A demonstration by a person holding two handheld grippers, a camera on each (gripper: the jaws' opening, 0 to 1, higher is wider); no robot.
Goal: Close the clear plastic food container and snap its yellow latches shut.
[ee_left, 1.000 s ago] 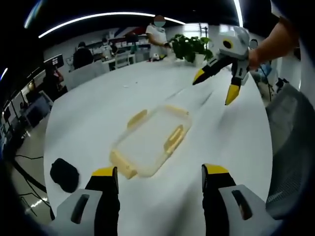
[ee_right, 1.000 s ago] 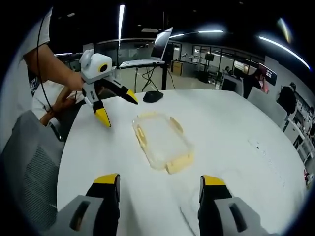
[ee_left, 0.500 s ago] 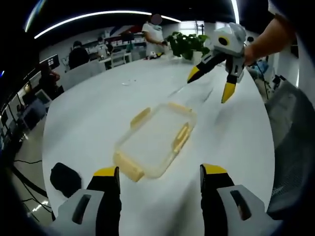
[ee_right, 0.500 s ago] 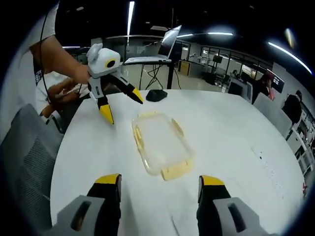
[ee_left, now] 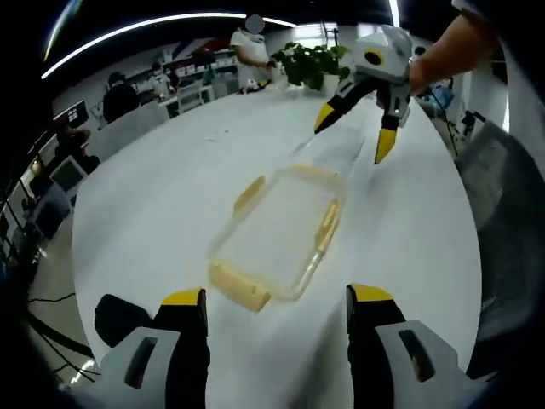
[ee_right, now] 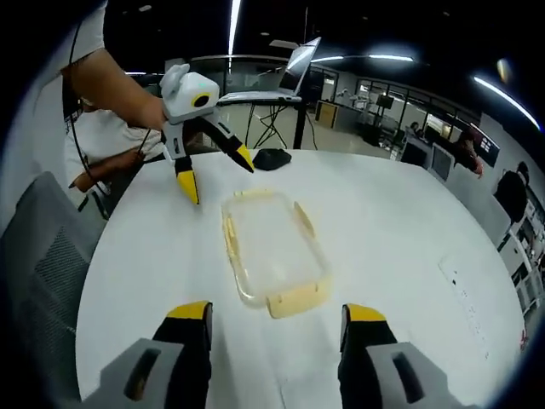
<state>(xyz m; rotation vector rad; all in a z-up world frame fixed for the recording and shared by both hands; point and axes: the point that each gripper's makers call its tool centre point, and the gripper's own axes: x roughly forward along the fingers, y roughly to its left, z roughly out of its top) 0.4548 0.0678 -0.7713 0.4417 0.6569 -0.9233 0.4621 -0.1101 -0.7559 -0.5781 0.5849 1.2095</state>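
Note:
A clear plastic food container with yellow latches lies flat on the white round table, its lid on. In the left gripper view my left gripper stands open just short of the container's near end latch. The right gripper hangs open above the table past the container's far end. In the right gripper view the same container lies ahead of my open right gripper, whose jaws flank the near end latch. The left gripper hovers open beyond its far end, held by a hand.
A black mouse-like object lies near the table edge at my left jaw, seen also as a black object on the far side. A potted plant stands at the table's far end. A grey chair is by the table. People sit in the background.
Both cameras have drifted closer to the container and turned a little. The right gripper has shifted slightly nearer the container's far end. The container itself stays put.

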